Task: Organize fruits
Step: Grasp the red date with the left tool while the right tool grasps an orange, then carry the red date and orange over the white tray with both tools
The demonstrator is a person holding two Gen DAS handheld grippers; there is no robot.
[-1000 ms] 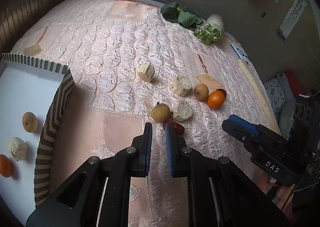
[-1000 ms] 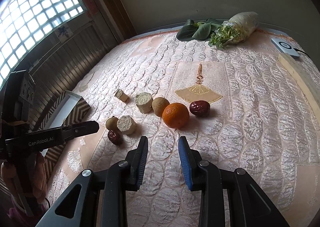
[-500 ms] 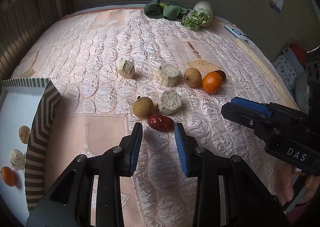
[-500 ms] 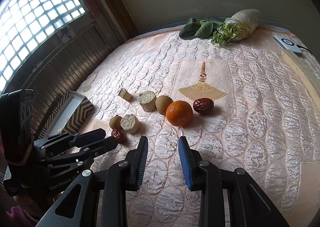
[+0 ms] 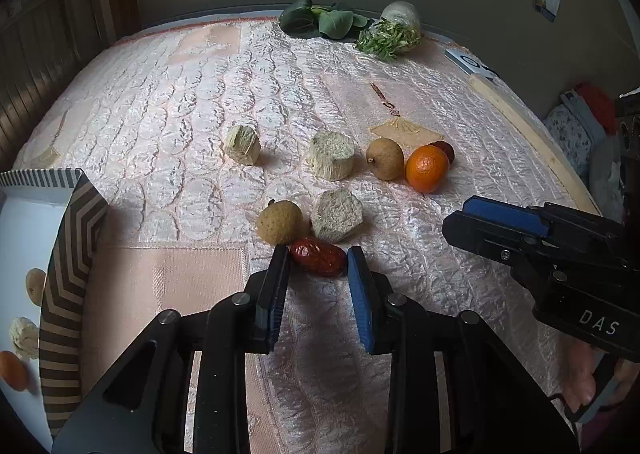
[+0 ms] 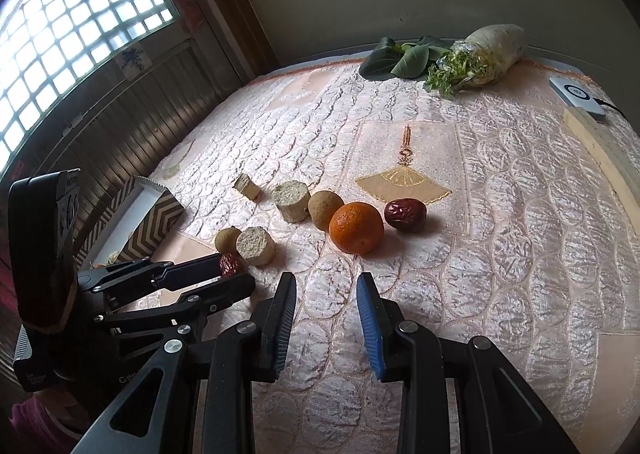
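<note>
My left gripper [image 5: 318, 260] is open with its fingertips either side of a red date [image 5: 317, 256] on the pink quilt; it shows from the side in the right wrist view [image 6: 236, 276]. Behind the date lie a brown longan [image 5: 279, 222] and a pale cut chunk [image 5: 337, 215]. Farther back are a chunk [image 5: 242, 144], a round chunk [image 5: 331, 161], a second longan [image 5: 385, 158], an orange [image 5: 426, 168] and another date [image 6: 405, 215]. My right gripper [image 6: 326, 286] is open and empty, short of the orange [image 6: 356, 228]. A striped box [image 5: 64, 286] at the left holds fruit.
Green leaves [image 5: 320, 19] and a wrapped cabbage [image 5: 394, 27] lie at the far edge of the quilt. A white device [image 6: 576, 97] and a wooden strip [image 5: 532, 137] are at the right edge. A barred window [image 6: 64, 37] is at the left.
My left gripper has opened wider and moved forward, so its fingertips now flank the near red date. My right gripper has barely moved.
</note>
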